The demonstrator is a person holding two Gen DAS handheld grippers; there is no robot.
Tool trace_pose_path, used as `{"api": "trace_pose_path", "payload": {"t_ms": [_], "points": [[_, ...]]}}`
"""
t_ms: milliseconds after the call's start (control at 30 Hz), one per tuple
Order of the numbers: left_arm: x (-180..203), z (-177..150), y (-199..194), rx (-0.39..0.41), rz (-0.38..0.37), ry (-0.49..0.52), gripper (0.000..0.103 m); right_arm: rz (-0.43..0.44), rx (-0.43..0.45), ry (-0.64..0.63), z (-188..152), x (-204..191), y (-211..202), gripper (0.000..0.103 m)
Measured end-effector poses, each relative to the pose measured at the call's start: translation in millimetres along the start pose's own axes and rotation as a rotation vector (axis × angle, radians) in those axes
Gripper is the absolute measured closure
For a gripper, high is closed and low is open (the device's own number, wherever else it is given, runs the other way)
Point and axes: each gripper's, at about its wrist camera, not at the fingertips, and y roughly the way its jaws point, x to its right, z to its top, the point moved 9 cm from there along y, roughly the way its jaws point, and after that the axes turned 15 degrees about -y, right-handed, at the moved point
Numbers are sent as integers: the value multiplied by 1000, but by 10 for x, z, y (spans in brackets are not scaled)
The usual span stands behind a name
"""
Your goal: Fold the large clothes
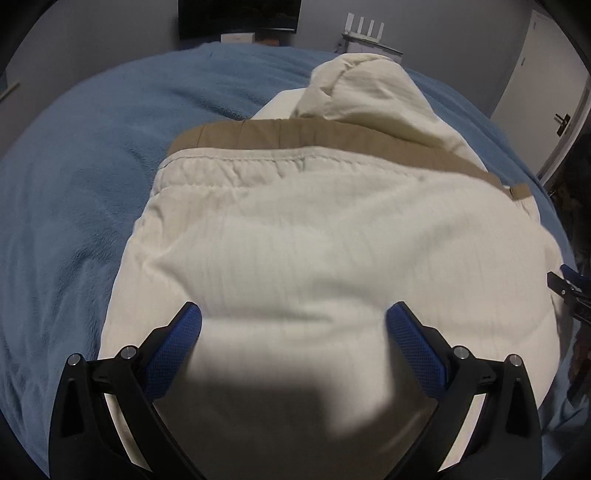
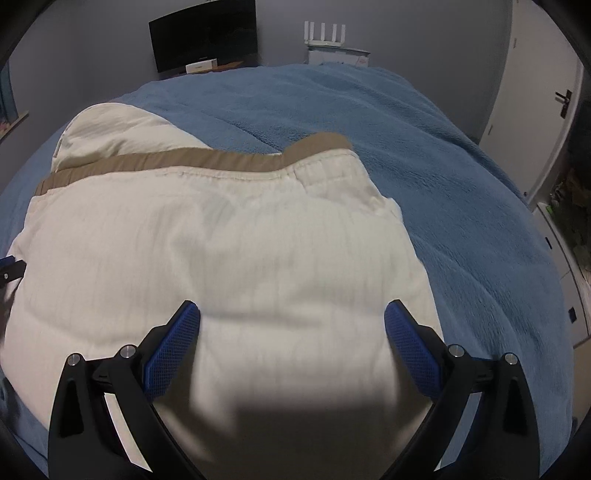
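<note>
Left wrist view: left gripper [image 1: 293,325] over the near part of a cream garment [image 1: 314,251], blue pads [image 1: 177,354] spread wide, nothing between them. Tool released, hovering; contact w/ fabric can't be judged, frame slightly blurred. Garment lies folded on a blue blanket [image 1: 74,192] covering the bed. Stitched hem runs across its far edge, w/ a tan band [image 1: 295,138] showing just beyond it. Behind the band, a bunched cream portion [image 1: 362,92] rises in a hump toward the far right. Gripper's shadow falls on the cloth near the cam. Right gripper's tip [image 1: 565,286] pokes in at the right edge, beside the garment's side. Background: dark monitor [image 1: 238,16], white router [image 1: 364,27] w/ antennas, door [image 1: 543,92] w/ dark handle at right.

Right wrist view: right gripper [image 2: 291,323] likewise over the near part of the same cream garment [image 2: 221,251], pads [image 2: 413,350] wide apart, empty. Released. Tan band [image 2: 177,160] crosses the far edge, curling up at its right end. Bunched cream portion [image 2: 114,129] sits far left. Blue blanket [image 2: 443,166] fills the right side. Sliver of left gripper [image 2: 11,267] at the left edge. Monitor [image 2: 203,37], router [image 2: 325,33], door [image 2: 532,92] beyond.
</note>
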Motion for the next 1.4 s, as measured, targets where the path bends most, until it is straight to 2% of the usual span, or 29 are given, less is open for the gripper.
{"api": "trace_pose_path", "payload": {"t_ms": [100,200,233,333,367,433,467,533,600,633,667,733,767,800,900,1167,1400], "points": [[-34,47,-80,26,-26,9,6,20,22,-30,92,-11,-14,7],[-263,171,-305,147,-25,-11,6,27,56,-55,139,20,-80,7],[-361,221,-365,158,-61,-38,6,19,94,-48,173,88,-148,7],[-651,341,-381,117,-127,-124,6,-51,161,-21,287,337,-226,7],[-708,376,-358,110,-122,-122,6,-101,183,-17,322,454,-240,7],[-784,390,-286,85,-81,-63,6,-113,165,-50,341,554,-198,7],[-803,391,-224,69,-64,-17,7,-87,141,-67,343,575,-148,7],[-880,423,-156,51,-52,0,9,-3,119,-67,336,581,-90,7],[-922,430,-45,-15,-151,-43,20,107,102,-35,321,595,-32,7],[-953,447,-22,-25,-176,-52,30,128,87,-23,311,602,3,7],[-960,479,18,-32,-197,-43,39,148,60,-5,287,631,61,10],[-987,506,110,-47,-184,-5,42,196,35,17,253,644,143,17],[-988,499,152,-65,-187,5,44,207,28,24,229,638,164,24],[-1002,503,204,-80,-183,6,44,221,21,31,212,651,192,29],[-1031,521,275,-94,-197,7,43,262,8,63,174,710,275,36],[-1117,519,507,-151,-257,-48,29,355,-39,109,130,721,473,36],[-1107,365,446,-145,-333,-72,28,403,-60,146,93,739,549,35]]}}
